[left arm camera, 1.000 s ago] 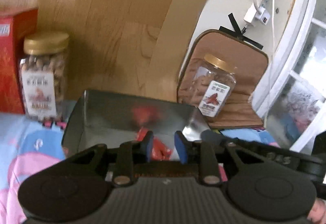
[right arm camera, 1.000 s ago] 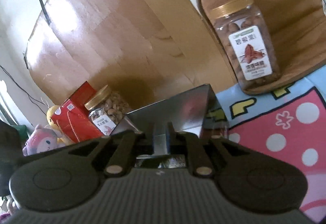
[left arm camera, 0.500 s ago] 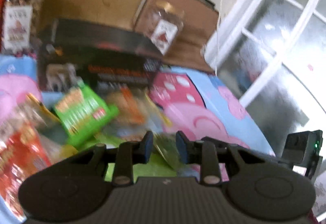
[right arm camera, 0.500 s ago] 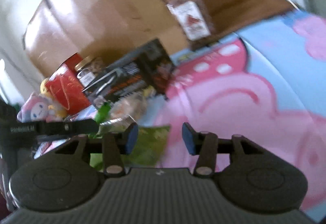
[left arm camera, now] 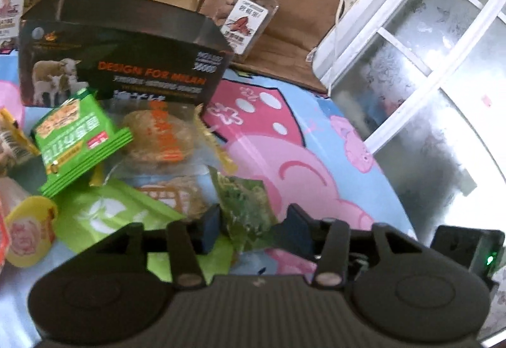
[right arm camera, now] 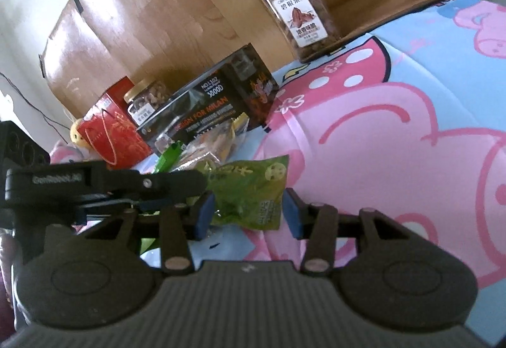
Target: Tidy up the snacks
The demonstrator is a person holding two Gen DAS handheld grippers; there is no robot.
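The left claw (left arm camera: 254,226) has just been opening around a green snack packet (left arm camera: 245,208), pads clear of it. The right claw (right arm camera: 248,212) stands apart, the same packet (right arm camera: 249,189) between its jaws; a black box (left arm camera: 126,63) lies beyond.

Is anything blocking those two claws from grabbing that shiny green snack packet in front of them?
Nothing visible. The green packet lies between the open fingers of the right gripper, and also of the left gripper, whose jaws have just been opening. The other snacks are piled behind it, towards the black box.
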